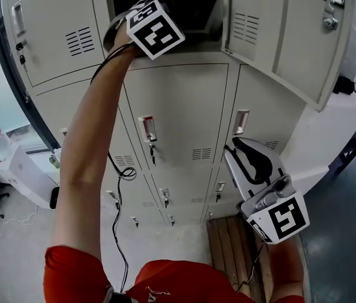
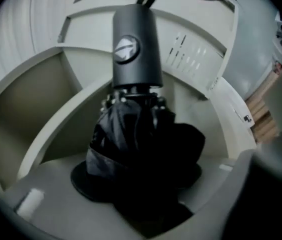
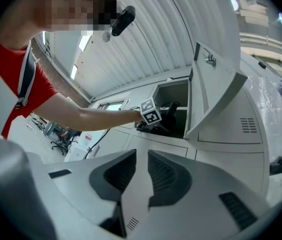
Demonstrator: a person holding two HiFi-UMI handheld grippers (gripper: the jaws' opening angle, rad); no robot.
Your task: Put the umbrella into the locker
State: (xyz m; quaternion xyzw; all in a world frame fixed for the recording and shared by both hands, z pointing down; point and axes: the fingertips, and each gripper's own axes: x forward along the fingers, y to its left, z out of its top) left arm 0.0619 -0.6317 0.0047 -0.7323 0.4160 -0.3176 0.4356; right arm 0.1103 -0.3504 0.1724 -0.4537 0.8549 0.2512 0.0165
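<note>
The left gripper [image 2: 148, 204] pinches the bunched fabric of the black folded umbrella [image 2: 131, 139]. The umbrella's dark grey cylindrical plastic handle [image 2: 135, 49] points to 12 o'clock, into the open compartment of the pale grey metal locker [image 2: 26, 109]. In the head view this gripper sits at 12 o'clock and the compartment's open door [image 1: 291, 36] at 2 o'clock. The right gripper [image 3: 141, 159], at 4 o'clock, holds its jaws a narrow slit apart with nothing between them.
</note>
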